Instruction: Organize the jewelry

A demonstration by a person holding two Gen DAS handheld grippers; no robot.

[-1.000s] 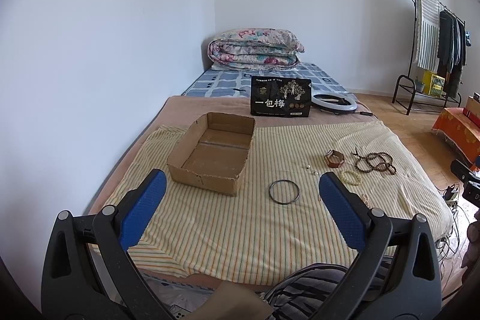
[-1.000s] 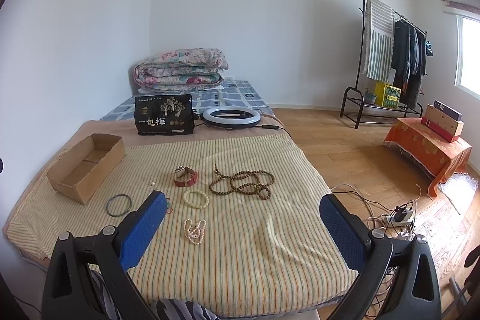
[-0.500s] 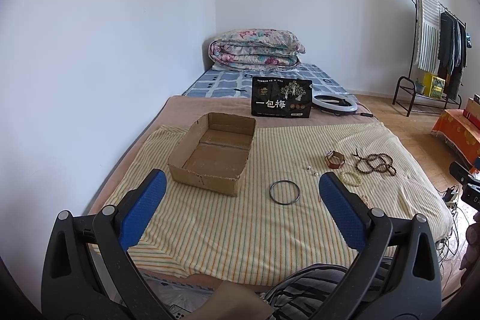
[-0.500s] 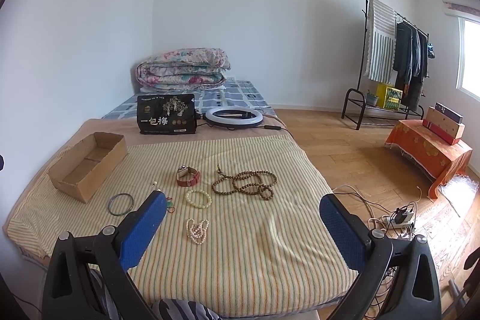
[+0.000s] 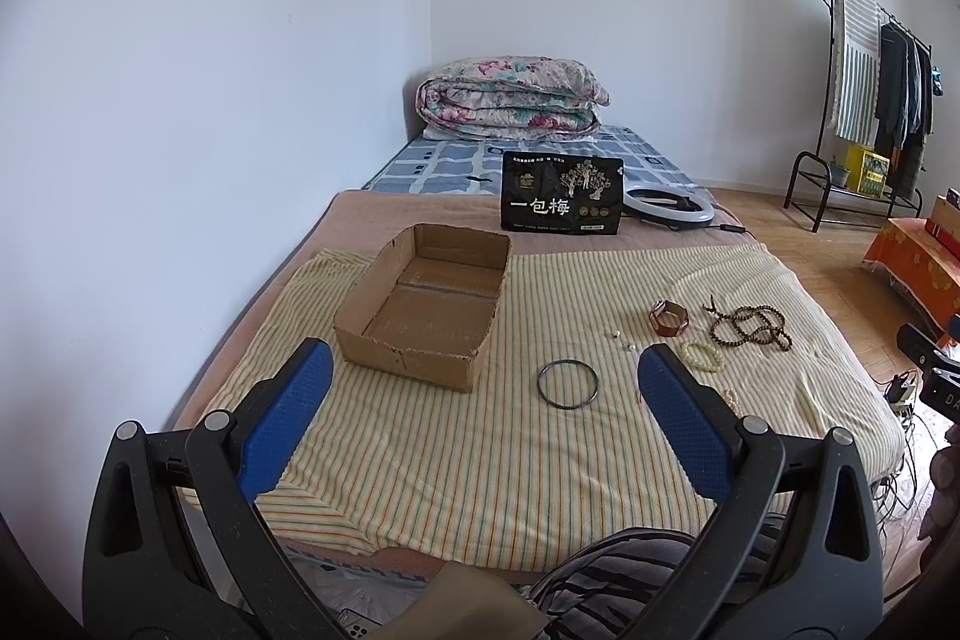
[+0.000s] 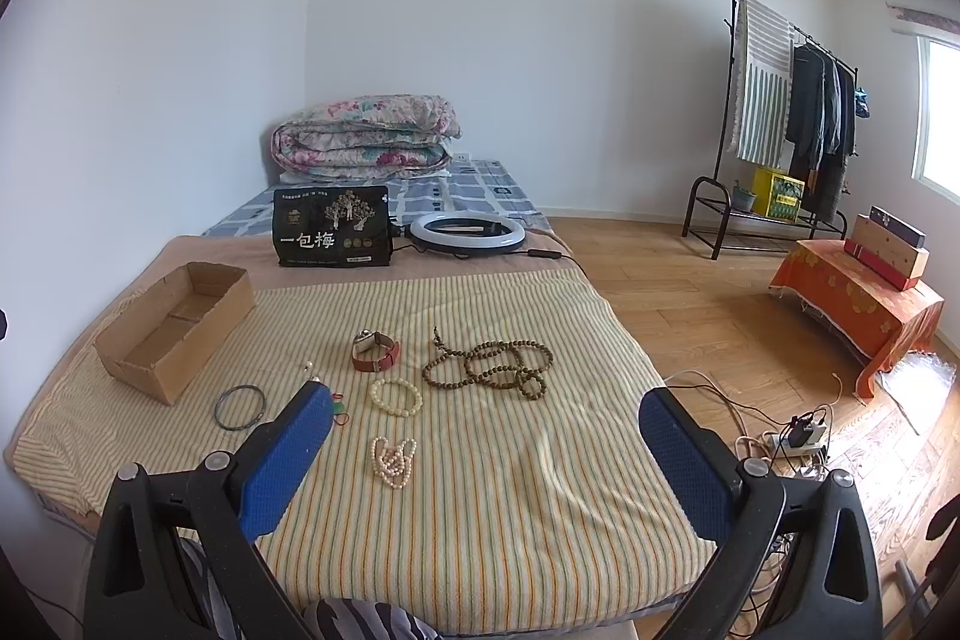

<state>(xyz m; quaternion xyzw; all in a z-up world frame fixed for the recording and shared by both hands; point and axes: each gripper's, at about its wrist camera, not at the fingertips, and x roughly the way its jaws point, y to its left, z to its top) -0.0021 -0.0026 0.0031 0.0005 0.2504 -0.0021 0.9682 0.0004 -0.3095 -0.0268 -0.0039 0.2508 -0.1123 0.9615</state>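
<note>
Left gripper (image 5: 485,415): jaws spread wide, blue pads apart, nothing between them; held above the near edge of the bed. Right gripper (image 6: 485,448): same state, wide apart and empty. Striped fabric at the bottom of both views is cut off by the frame; cannot tell what it is.

All jewelry lies on the striped blanket (image 6: 510,508). Nearest in the right wrist view is a pearl strand (image 6: 393,460), bunched up. Small red and green bits (image 6: 339,411) sit at the tip of the right gripper's left pad, partly hidden by it; too small to identify. A pale bead bracelet (image 6: 395,396) lies just beyond the pearls. In the left wrist view that gripper's right pad covers most of the pearl strand.

A thin dark bangle (image 5: 567,383) lies flat, near the front corner of the cardboard box (image 5: 425,305). The box is open-topped, its floor bare where visible, though the near wall hides part of it.

Further back: a watch with a reddish strap (image 6: 375,351), a long brown bead necklace (image 6: 489,363) coiled to its right, and two tiny white objects (image 5: 623,340), too small to name.

Beyond the blanket stands a black printed bag (image 6: 332,226), a ring light (image 6: 467,232) lying flat, then a folded floral quilt (image 6: 367,137) against the wall. A clothes rack (image 6: 780,112) stands on the floor, far right.
</note>
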